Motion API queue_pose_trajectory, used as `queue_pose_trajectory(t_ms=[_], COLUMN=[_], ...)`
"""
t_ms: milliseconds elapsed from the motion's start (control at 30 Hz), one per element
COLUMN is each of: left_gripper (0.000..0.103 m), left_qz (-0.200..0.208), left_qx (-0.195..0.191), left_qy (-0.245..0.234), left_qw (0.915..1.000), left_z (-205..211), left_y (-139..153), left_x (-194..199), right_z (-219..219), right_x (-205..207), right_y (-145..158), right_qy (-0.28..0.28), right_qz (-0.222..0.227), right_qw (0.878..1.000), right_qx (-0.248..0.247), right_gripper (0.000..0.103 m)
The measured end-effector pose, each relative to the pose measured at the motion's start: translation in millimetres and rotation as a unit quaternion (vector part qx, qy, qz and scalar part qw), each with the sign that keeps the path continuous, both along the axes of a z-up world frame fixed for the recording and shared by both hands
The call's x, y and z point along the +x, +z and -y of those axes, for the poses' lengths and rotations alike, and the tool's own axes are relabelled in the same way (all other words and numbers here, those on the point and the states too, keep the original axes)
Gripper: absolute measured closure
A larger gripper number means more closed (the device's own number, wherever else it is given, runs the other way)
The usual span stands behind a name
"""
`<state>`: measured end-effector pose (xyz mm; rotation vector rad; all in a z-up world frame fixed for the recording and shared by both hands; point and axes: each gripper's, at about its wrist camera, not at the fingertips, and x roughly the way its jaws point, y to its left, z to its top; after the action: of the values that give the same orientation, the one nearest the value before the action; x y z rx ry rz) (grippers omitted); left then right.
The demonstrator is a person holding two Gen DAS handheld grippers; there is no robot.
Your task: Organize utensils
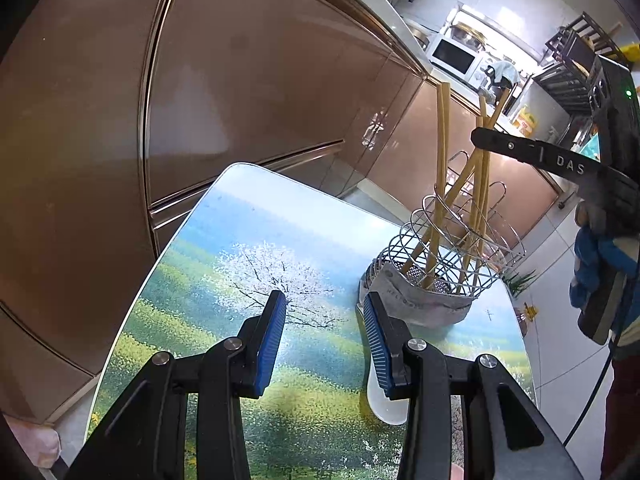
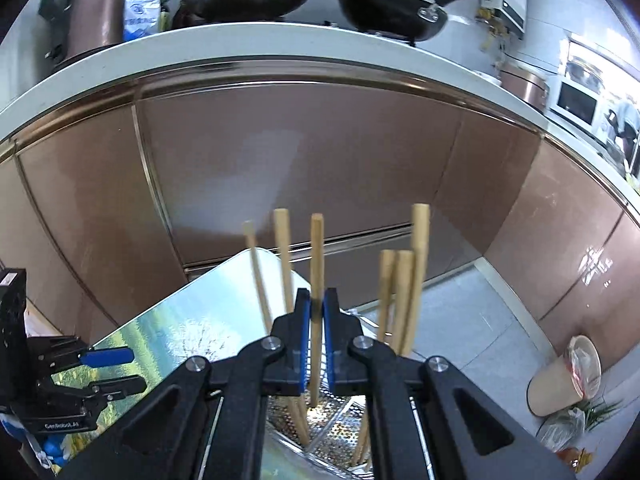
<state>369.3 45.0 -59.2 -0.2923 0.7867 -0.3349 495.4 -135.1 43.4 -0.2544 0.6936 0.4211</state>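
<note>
Copper-coloured cabinet doors [image 1: 248,80] fill the background of this kitchen, under a pale counter edge [image 2: 280,46] that carries two dark pans [image 2: 392,8]. In front of the cabinets stands a small worktop [image 1: 240,248] printed with a blossoming tree and green fields.

Near the worktop's far right corner sits a wire utensil holder [image 1: 452,248] with a perforated metal floor, set in a grey base. Several wooden chopsticks [image 1: 442,152] stand in it, leaning at different angles, their tops well above the wire rim. A white spoon [image 1: 384,396] lies flat on the worktop just in front of the holder, partly hidden behind one finger of the left hand-held gripper.

The left hand-held gripper [image 1: 325,336] hangs over the worktop with its blue-padded fingers partly apart and nothing between them; it touches no utensil.

The right hand-held gripper [image 2: 316,340] is above the holder, pointing down into it. Its blue pads are closed tight on a single chopstick [image 2: 317,248], which stands nearly upright, its top well above the fingers and its lower end down inside the holder, close to the perforated floor. Whether the tip touches the floor I cannot tell. The other chopsticks stand on either side of it, three to the right in a cluster and two to the left.

On the tiled floor, off to the right, stands a beige bin [image 2: 560,380].
</note>
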Motion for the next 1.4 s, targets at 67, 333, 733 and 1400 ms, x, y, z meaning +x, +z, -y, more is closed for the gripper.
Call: queue_pose_trajectory(t_ms=[67,333,733,1400], left_gripper=[0.064,0.064,0.063,0.063], left_qz=[0.0,0.004,0.023,0.048], left_qx=[0.0,0.007,0.021,0.033], left_qy=[0.001,0.0,-0.002,-0.013], left_qw=[1.0,1.0,0.9995,0.9982], left_z=[-1,-1,-6,-12], left_y=[0,9,32,63], left_x=[-1,-11,-43,-103], right_z=[-2,1,0,65], right_x=[-3,-21,-45,-179], right_y=[0,2,10,58], right_qy=[0.006,0.009,0.001,-0.044], right_qz=[-0.004,-0.015,-0.033,-0.004], right_qw=[1.0,1.0,0.999,0.998], right_qx=[0.0,0.011,0.01,0.053], right_gripper=[0.096,0.095,0.072,0.069])
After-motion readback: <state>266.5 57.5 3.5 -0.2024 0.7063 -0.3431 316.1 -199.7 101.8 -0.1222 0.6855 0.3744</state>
